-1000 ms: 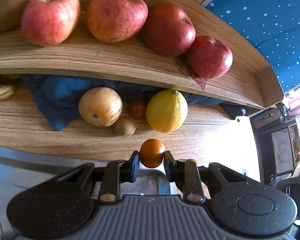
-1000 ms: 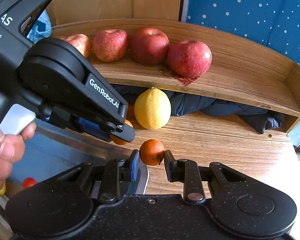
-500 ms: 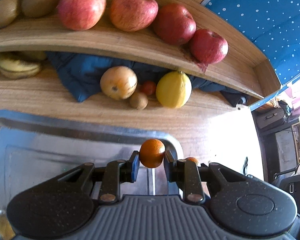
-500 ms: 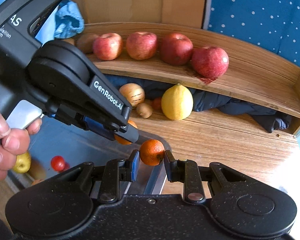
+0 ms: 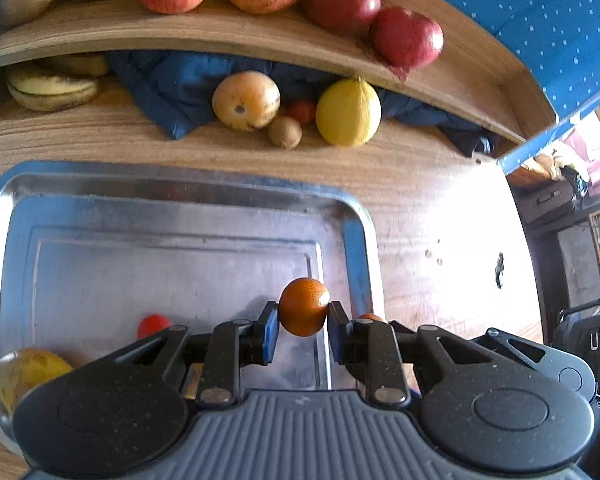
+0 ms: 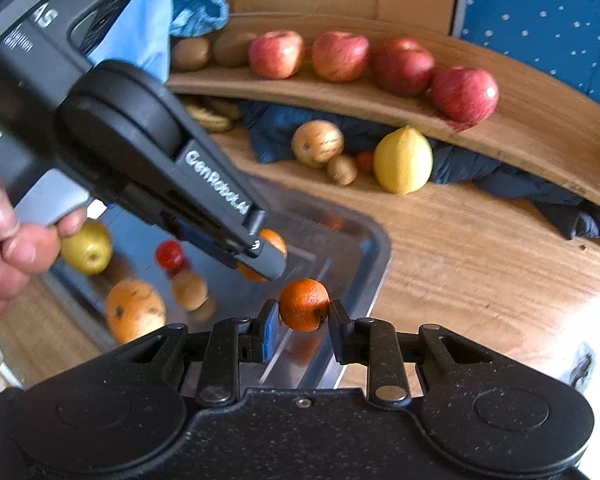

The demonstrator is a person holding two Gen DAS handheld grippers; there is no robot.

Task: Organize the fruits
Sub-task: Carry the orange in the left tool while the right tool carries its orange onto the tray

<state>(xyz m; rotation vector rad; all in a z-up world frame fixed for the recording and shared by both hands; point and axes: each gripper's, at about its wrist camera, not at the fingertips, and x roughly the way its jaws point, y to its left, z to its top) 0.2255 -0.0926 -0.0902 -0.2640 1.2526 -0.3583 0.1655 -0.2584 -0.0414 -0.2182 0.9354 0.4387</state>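
We hold both grippers above the steel tray (image 5: 172,184): left gripper (image 5: 303,330) pinching one dimpled mandarin (image 5: 303,306), right gripper (image 6: 303,330) clamping another mandarin (image 6: 304,310) over the tray's right rim.

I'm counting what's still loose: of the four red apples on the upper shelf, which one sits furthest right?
The darkest red apple, at the right end of the row on the shelf, directly above the big yellow citrus.

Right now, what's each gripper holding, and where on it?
Each holds a small orange by opposite sides, between its fingers: left gripper on orange, right gripper on another orange.
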